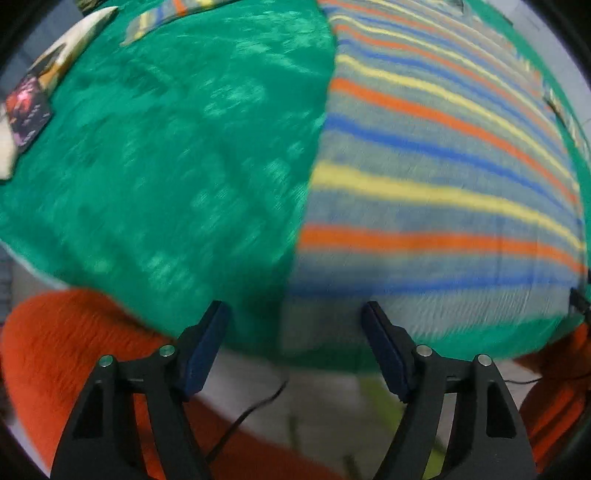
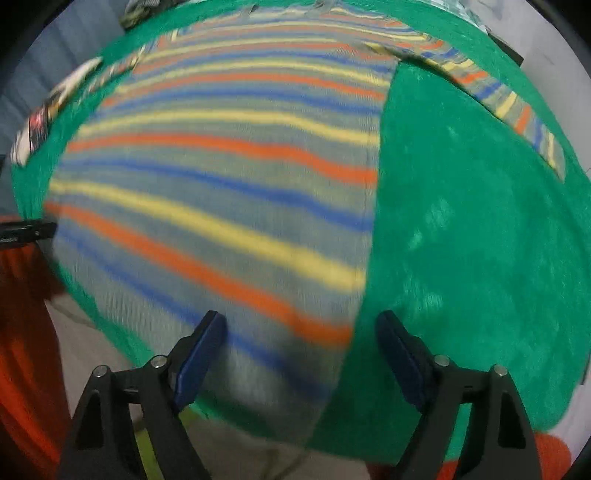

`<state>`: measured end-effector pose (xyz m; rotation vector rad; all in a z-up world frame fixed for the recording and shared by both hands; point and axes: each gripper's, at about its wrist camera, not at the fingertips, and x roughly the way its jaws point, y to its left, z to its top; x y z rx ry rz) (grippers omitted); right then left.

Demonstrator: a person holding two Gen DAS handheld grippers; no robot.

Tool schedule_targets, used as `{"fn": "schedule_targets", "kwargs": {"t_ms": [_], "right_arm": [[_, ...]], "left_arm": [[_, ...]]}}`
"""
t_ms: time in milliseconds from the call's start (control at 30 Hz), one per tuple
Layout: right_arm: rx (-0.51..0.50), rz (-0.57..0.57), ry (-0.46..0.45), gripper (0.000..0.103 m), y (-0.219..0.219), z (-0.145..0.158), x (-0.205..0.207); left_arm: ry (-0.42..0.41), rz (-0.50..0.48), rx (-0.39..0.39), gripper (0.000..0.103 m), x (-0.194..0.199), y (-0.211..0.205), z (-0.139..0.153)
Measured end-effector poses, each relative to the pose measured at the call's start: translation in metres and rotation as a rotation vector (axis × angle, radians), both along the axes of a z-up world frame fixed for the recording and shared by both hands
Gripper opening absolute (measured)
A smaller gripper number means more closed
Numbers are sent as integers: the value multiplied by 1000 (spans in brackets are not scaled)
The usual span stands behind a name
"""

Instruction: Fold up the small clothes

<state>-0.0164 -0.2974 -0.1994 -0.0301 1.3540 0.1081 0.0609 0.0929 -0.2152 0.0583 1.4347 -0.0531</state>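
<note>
A grey sweater with orange, yellow and blue stripes lies flat on a green cloth. In the left wrist view it fills the right half, with a sleeve at the top. My left gripper is open and empty, just above the sweater's lower left corner. In the right wrist view the sweater fills the left and middle, a sleeve stretches to the upper right. My right gripper is open and empty over the sweater's lower right corner. Both views are blurred.
The green cloth covers a table whose near edge runs just in front of both grippers. Orange clothing shows below the edge. Printed cards or packets lie at the far left. A dark cable hangs below.
</note>
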Motion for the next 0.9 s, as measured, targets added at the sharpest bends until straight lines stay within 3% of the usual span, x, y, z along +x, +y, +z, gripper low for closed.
{"fn": "schedule_targets", "kwargs": {"t_ms": [67,167,267,333,433,567,600,667,900], "right_arm": [[-6,-16,-11,85,-1,8,-7],[22,-34,-123,85,1,31,-9],[76,-89,-226,85,3,48,3],[114,-125,-289,85,3,50,13],[77,-138,-359,85,5,38,27],[52,-154,-290,89,-1,-3,37],[66,-157,-317,92,-2,-5,36],[40,-122,-328,102,3,-9,33],[15,-119,-356,103,7,-14,30]], "left_arm": [[-72,-3,-26,77,-6,4,22],[-190,-16,-46,90,-6,-5,54],[-291,-40,-76,93,10,-25,72],[-333,-53,-80,93,24,-39,70],[-371,-54,-69,93,32,-62,58],[-321,-55,-33,95,29,-73,13],[-332,-52,-31,97,28,-74,4],[-399,-43,-18,103,20,-73,-1],[-391,-41,-46,103,21,-67,-1]]}}
